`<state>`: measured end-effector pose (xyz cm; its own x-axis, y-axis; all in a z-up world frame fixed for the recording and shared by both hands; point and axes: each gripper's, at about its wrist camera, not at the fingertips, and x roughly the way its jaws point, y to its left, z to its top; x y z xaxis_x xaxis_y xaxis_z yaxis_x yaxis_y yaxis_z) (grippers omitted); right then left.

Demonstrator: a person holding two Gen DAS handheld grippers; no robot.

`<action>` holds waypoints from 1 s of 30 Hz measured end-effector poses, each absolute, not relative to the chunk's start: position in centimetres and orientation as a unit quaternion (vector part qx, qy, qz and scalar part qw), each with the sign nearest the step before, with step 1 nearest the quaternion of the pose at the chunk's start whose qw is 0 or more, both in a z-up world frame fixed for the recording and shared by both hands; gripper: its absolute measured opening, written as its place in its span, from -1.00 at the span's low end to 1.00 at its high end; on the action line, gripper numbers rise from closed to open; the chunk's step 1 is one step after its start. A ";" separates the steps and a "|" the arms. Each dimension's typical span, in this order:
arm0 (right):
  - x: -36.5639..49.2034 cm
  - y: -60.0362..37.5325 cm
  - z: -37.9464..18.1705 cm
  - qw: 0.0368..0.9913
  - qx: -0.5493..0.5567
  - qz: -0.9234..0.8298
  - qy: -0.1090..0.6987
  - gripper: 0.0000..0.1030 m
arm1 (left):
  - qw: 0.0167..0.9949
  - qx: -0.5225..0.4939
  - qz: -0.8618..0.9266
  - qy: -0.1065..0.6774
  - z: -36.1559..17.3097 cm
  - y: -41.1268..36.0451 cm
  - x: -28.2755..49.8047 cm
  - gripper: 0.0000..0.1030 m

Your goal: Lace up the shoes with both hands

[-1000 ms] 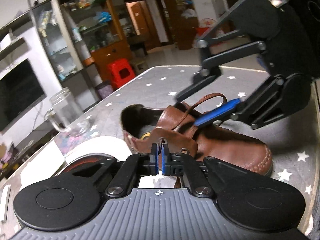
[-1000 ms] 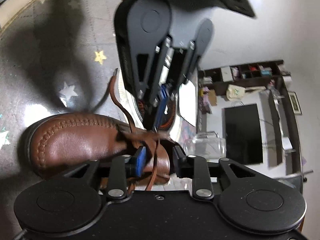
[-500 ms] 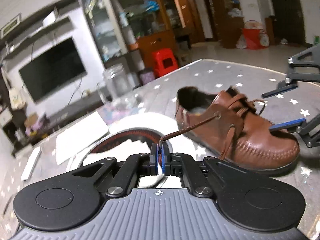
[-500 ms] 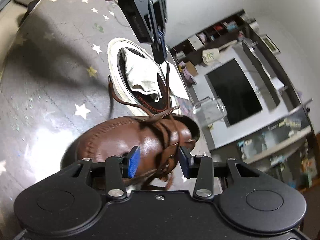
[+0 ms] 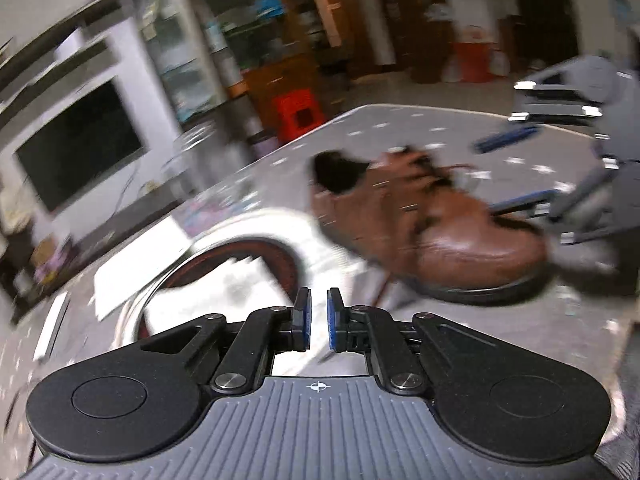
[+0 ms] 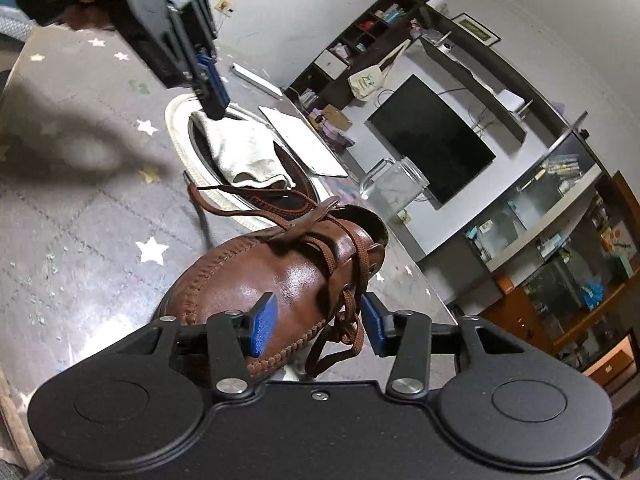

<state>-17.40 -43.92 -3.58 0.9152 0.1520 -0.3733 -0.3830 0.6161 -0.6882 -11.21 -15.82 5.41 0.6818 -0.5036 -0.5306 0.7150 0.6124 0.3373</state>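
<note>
On the star-patterned table, the brown shoe sits at lower centre with its lace loose across the tongue, both the left gripper and right gripper parted and empty, so any regrasp should pinch near the lace tip.

**Gloss, weave and matt plastic**

The brown leather shoe is gleaming at its smooth toe, rough stitching edging it. Its woven laces are looking matt. A cloth rag is lying crumpled and coarse. The right tongs are showing matt black plastic, blue textured pads.
</note>
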 end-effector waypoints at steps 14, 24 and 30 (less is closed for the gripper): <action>-17.8 -43.8 -3.6 0.890 -0.404 0.160 0.139 0.02 | 0.811 0.321 -0.431 0.231 3.9 -20.6 -8.6 -0.38; -17.9 -44.3 -3.5 0.894 -0.395 0.157 0.141 0.04 | 0.773 0.328 -0.466 0.277 1.9 -20.6 -7.3 -0.82; -18.2 -44.6 -3.6 0.896 -0.391 0.153 0.144 0.04 | 0.777 0.292 -0.484 0.277 2.8 -19.9 -8.0 -0.91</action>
<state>-18.22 -44.63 -3.65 0.9120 0.1618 -0.3769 -0.3864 0.6472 -0.6571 -7.95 -19.89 2.82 0.3772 -0.5907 -0.7133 0.9143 0.3602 0.1852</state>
